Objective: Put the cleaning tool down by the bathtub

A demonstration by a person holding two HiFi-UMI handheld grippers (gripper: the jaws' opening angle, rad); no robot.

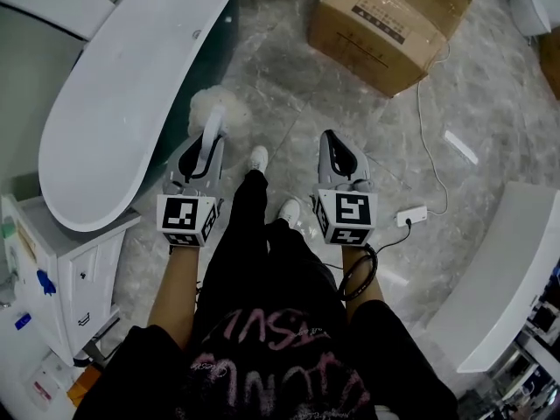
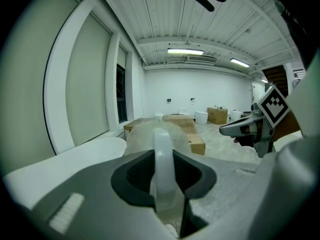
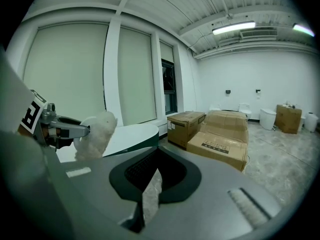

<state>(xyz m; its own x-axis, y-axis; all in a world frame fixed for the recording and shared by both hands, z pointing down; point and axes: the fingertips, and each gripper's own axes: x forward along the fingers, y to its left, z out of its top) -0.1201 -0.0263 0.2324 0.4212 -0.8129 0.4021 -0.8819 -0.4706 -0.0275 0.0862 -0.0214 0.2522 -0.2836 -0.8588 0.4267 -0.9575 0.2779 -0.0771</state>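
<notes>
The cleaning tool is a white handle with a fluffy white head point(image 1: 214, 108). My left gripper point(image 1: 207, 143) is shut on the handle point(image 2: 162, 159), and the fluffy head point(image 2: 145, 134) sticks out past the jaws, above the floor just right of the white bathtub point(image 1: 122, 86). The tub's rim point(image 2: 75, 154) lies to the left of the jaws. My right gripper point(image 1: 343, 151) is held level to the right, shut with nothing in it point(image 3: 147, 189). From the right gripper view, the fluffy head point(image 3: 95, 129) and the left gripper point(image 3: 60, 126) stand in front of the tub point(image 3: 135, 134).
Two cardboard boxes point(image 1: 385, 16) lie on the marble floor ahead. A power strip point(image 1: 411, 215) with a white cable is at the right, beside a white panel point(image 1: 499, 278). A white cabinet point(image 1: 61, 269) stands at the tub's near end. The person's white shoes point(image 1: 258, 157) are between the grippers.
</notes>
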